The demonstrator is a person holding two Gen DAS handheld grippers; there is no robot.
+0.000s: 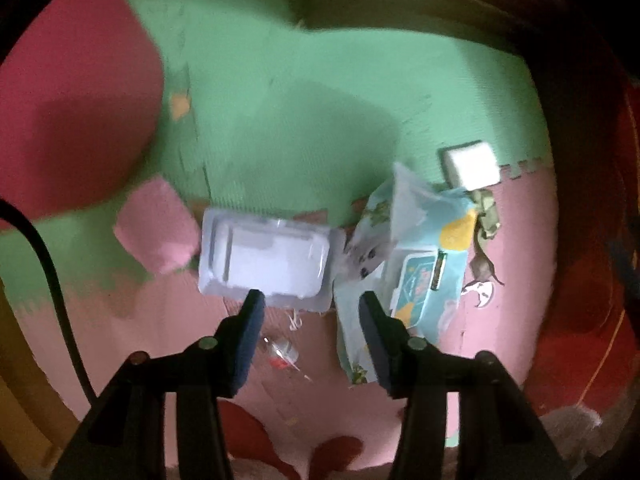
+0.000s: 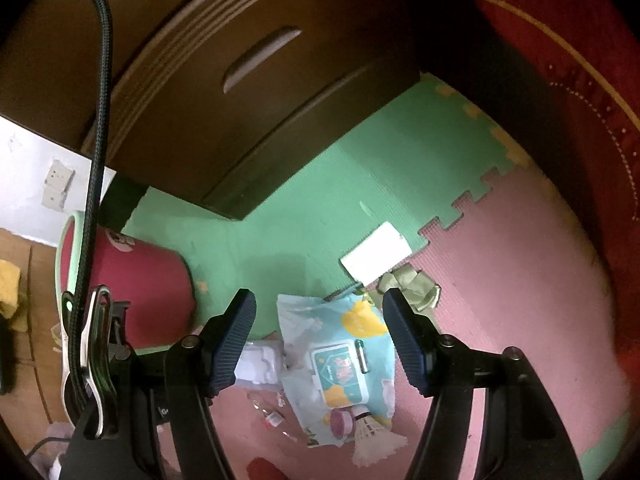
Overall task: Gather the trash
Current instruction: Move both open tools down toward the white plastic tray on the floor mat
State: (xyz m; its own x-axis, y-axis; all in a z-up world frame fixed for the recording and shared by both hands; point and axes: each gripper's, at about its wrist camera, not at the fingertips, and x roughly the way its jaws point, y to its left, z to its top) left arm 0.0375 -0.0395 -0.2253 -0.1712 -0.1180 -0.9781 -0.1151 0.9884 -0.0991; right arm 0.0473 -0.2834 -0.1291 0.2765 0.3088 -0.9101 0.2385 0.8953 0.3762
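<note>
Trash lies on a green and pink foam floor mat (image 1: 304, 92). A clear plastic blister tray (image 1: 264, 256) sits just beyond my left gripper (image 1: 311, 296), which hangs open above the mat with nothing between its fingers. To the tray's right lies a light-blue wipes pack (image 1: 420, 264). My right gripper (image 2: 319, 296) is also open, over the same wipes pack (image 2: 344, 344), with the tray (image 2: 260, 360) partly hidden behind its left finger. A shuttlecock (image 2: 370, 436) and a pink round cap (image 2: 340, 420) rest on the pack's near end.
A white box (image 1: 472, 164) and crumpled olive-green paper (image 2: 412, 284) lie past the wipes pack. A small clear wrapper with red (image 1: 280, 354) and a pink foam piece (image 1: 156, 224) are on the mat. A red bin (image 2: 136, 280) stands left, a brown cabinet (image 2: 240, 80) behind.
</note>
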